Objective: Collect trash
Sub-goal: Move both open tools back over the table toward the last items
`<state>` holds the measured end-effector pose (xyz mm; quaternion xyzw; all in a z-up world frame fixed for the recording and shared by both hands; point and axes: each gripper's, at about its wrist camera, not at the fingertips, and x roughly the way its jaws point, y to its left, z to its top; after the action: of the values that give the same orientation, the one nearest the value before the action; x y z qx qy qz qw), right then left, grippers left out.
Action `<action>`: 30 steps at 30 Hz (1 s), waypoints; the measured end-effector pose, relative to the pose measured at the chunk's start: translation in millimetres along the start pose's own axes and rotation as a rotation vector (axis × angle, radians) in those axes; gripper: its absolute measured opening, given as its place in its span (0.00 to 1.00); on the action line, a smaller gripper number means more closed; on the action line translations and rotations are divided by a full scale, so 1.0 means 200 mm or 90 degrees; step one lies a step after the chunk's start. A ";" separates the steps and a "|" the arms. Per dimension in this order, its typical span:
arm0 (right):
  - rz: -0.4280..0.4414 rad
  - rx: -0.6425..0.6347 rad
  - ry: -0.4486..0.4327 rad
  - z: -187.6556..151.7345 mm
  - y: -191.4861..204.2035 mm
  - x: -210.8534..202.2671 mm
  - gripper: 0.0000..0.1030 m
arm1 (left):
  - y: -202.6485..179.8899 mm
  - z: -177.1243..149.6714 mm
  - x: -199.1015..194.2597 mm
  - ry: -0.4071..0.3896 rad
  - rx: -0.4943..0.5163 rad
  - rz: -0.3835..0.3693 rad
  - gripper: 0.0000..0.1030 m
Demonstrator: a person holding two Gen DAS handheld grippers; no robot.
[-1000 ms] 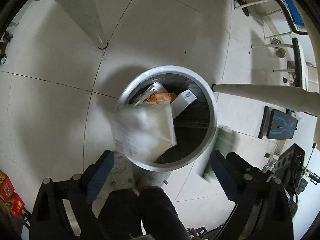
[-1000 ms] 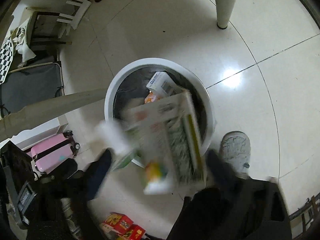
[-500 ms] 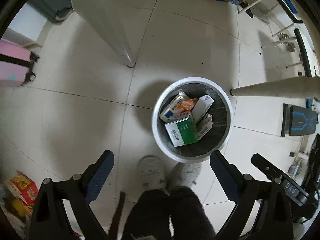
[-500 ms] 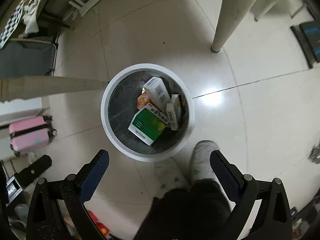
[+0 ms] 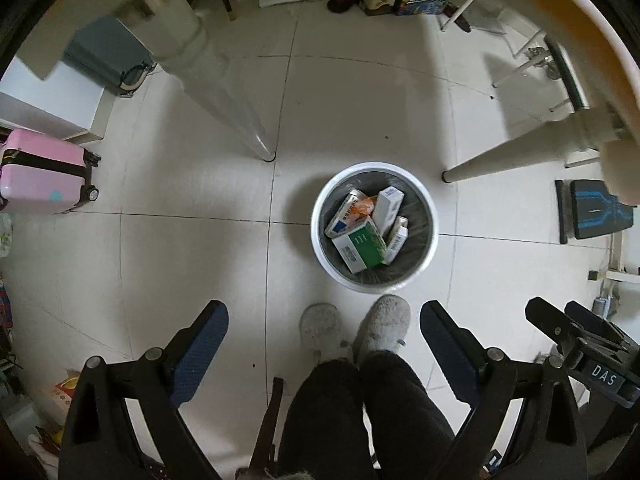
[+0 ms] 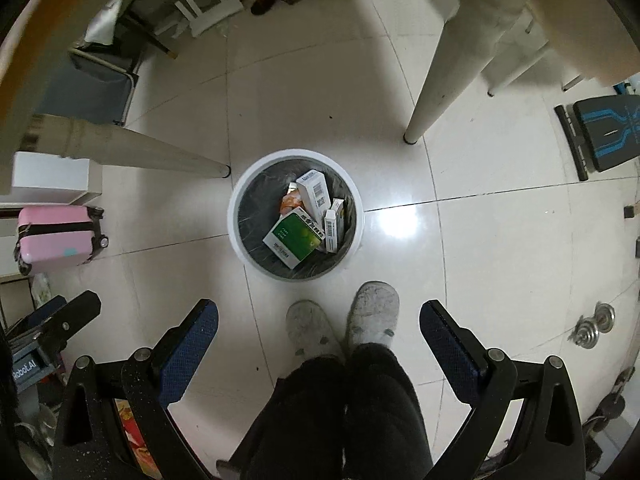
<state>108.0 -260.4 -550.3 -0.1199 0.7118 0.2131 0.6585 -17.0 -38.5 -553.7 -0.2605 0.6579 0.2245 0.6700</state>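
Note:
A round white trash bin (image 5: 320, 216) with a dark liner stands on the tiled floor; it also shows in the right wrist view (image 6: 236, 216). Inside lie several cartons, among them a green and white box (image 5: 362, 245) (image 6: 294, 238) and a white box (image 5: 387, 207) (image 6: 314, 193). My left gripper (image 5: 323, 330) is open and empty, held high above the floor near the bin. My right gripper (image 6: 319, 330) is open and empty, also high above the bin.
The person's two grey slippers (image 5: 356, 330) stand just before the bin. White table legs (image 5: 224, 96) (image 6: 440, 80) rise close around it. A pink suitcase (image 5: 40, 172) stands at the left, a black and blue bench (image 5: 596, 214) at the right.
Both grippers let their boxes drop into the bin, then rose well above it. The bin now looks much smaller, with the green box lying on top.

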 end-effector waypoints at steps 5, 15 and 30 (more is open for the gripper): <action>-0.004 -0.022 -0.013 -0.10 0.08 -0.33 0.99 | -0.03 -0.07 -0.29 -0.015 0.016 -0.002 0.95; 0.012 -0.054 -0.051 -0.26 0.22 -0.99 0.99 | -0.07 -0.16 -0.82 -0.071 0.045 -0.017 0.95; 0.096 0.008 -0.158 0.36 0.21 -1.55 0.99 | -0.16 0.39 -1.22 -0.179 0.000 0.019 0.95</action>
<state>184.4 -225.0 -241.1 -0.0349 0.6331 0.2708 0.7243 55.8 -2.9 -308.6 -0.2169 0.5611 0.2690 0.7522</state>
